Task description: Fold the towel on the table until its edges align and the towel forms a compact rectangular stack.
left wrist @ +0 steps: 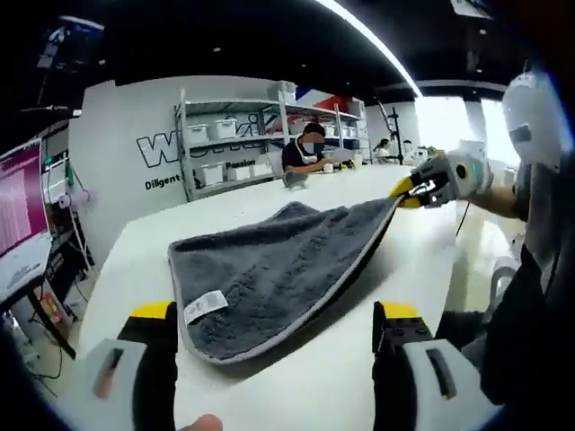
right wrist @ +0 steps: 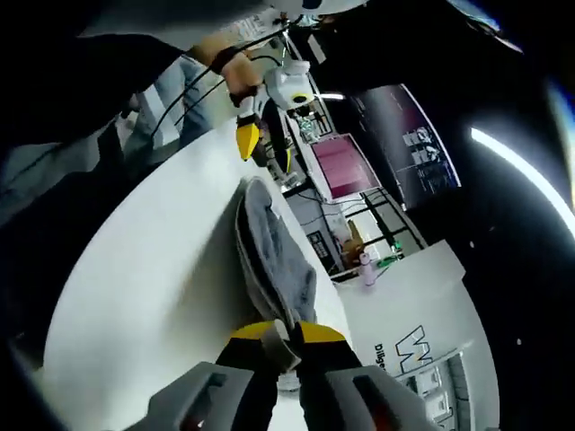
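A grey towel with a white label lies on the white table. Its near edge sits between the jaws of my left gripper, which stands wide open just above the table. From the right, my right gripper is shut on the towel's far right corner and holds it lifted off the table. In the right gripper view the yellow-tipped right gripper pinches that corner, and the towel stretches away toward the open left gripper.
A person sits at the table's far end, before shelves holding white bins. A monitor stands off the table's left edge. The person holding the grippers stands at the right side. Bare tabletop surrounds the towel.
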